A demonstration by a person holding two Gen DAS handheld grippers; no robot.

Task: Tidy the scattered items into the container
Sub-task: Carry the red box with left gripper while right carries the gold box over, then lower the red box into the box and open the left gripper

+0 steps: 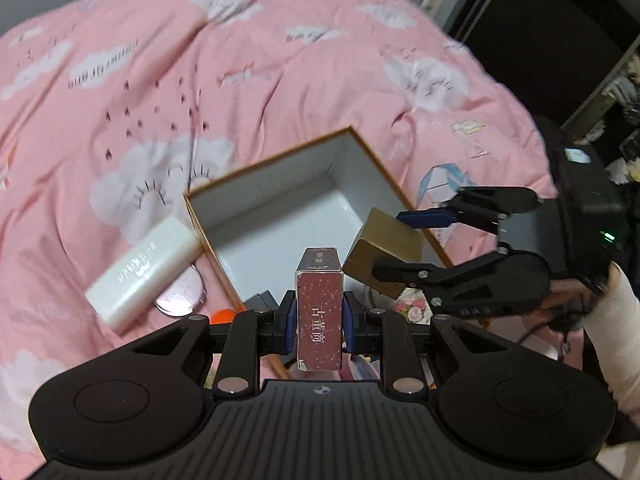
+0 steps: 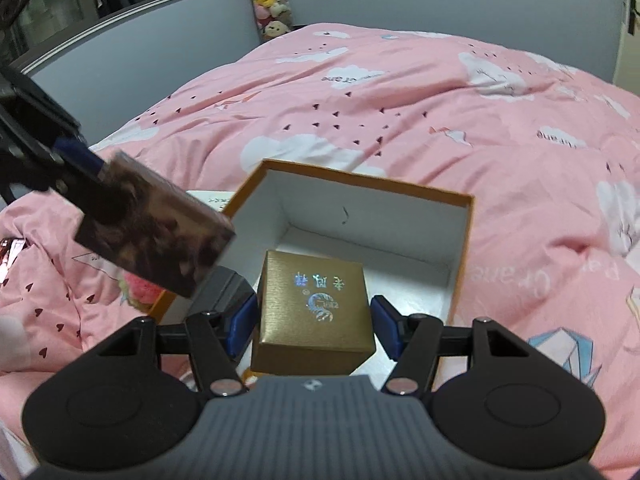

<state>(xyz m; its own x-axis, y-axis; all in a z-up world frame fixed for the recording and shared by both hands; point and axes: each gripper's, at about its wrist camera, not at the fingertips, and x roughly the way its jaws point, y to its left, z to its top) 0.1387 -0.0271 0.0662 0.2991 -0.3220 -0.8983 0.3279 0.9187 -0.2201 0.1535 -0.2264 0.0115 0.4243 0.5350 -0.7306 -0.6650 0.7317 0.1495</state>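
An open orange-edged box with a white inside [image 1: 280, 208] lies on the pink bedspread; it also shows in the right wrist view [image 2: 360, 216]. My left gripper [image 1: 320, 316] is shut on a dark red speckled box [image 1: 320, 312] above the container's near edge; that box also shows in the right wrist view [image 2: 156, 232]. My right gripper [image 2: 312, 324] holds a gold cube box [image 2: 314, 312] over the container's near side; its jaws look slightly apart from the box's sides. The gold box [image 1: 384, 248] and right gripper [image 1: 404, 244] also show in the left wrist view.
A white rectangular packet [image 1: 144, 268] and a round pink compact [image 1: 180, 296] lie left of the container. A small orange thing [image 1: 224, 316] and a floral item [image 2: 140, 284] lie near its front corner. Stuffed toys [image 2: 270, 0] stand by the grey wall.
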